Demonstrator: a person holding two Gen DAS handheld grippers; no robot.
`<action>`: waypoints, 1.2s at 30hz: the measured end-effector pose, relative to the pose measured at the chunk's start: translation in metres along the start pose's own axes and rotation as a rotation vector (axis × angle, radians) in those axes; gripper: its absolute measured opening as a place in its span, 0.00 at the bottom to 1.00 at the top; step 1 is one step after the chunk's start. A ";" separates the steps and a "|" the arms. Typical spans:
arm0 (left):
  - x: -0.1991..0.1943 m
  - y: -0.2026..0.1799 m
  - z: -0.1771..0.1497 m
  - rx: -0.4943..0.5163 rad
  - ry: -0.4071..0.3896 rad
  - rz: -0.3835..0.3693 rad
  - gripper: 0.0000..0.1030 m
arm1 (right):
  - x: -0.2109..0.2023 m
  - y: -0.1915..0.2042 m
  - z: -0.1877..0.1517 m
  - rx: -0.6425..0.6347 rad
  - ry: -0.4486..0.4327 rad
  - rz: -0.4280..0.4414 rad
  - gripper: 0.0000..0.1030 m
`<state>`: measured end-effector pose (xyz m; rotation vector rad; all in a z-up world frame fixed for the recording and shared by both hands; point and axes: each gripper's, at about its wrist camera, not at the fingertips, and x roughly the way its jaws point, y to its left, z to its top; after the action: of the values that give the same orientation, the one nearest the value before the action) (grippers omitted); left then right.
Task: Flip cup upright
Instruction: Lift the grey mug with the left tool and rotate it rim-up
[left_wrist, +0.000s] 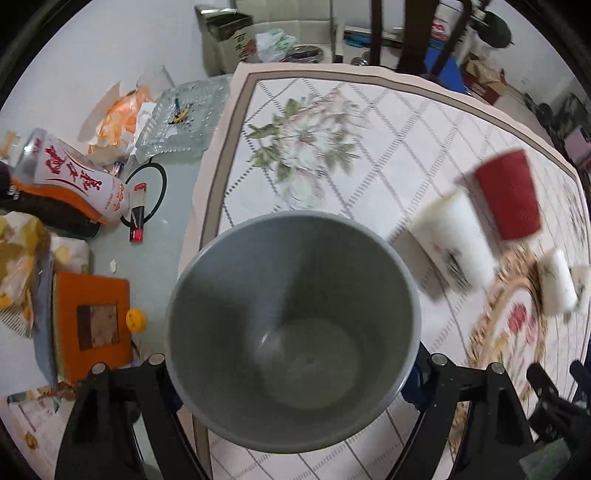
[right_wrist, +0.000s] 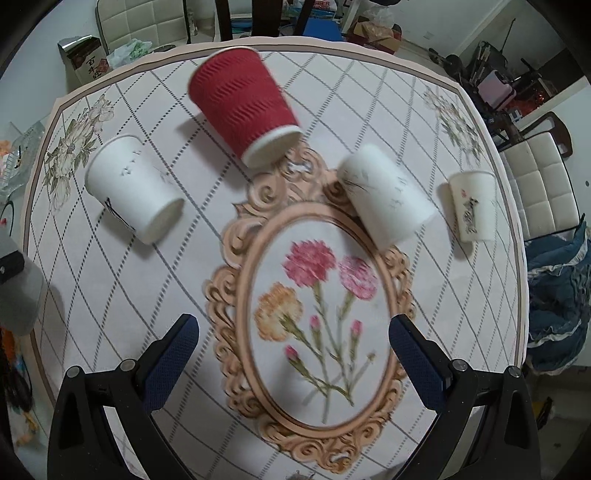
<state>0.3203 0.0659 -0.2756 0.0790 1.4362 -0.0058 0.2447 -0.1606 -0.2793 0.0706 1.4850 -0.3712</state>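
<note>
Item: grey cup (left_wrist: 293, 332), clamped in left gripper (left_wrist: 295, 363), mouth toward camera (mid-flip, apparently). Right gripper (right_wrist: 293, 345) hung apart, empty. Next: setting it base-down on tablecloth (left_wrist: 369, 122).

"百年" on brown box (right_wrist: 89, 62)

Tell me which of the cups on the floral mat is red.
The ribbed red cup at the far middle of the mat, standing upside down. The other three standing there are white; the grey cup is held in the left gripper.
</note>
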 end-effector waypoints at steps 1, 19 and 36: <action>-0.002 -0.005 -0.003 0.008 -0.005 0.000 0.81 | -0.002 -0.006 -0.003 0.004 0.000 0.001 1.00; 0.010 -0.168 -0.168 0.166 0.324 -0.170 0.81 | 0.041 -0.158 -0.069 0.069 0.094 0.018 1.00; 0.065 -0.226 -0.133 0.193 0.336 -0.093 0.82 | 0.070 -0.223 -0.069 0.144 0.123 -0.017 1.00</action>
<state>0.1859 -0.1485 -0.3693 0.1777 1.7721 -0.2168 0.1175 -0.3656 -0.3148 0.1985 1.5795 -0.4947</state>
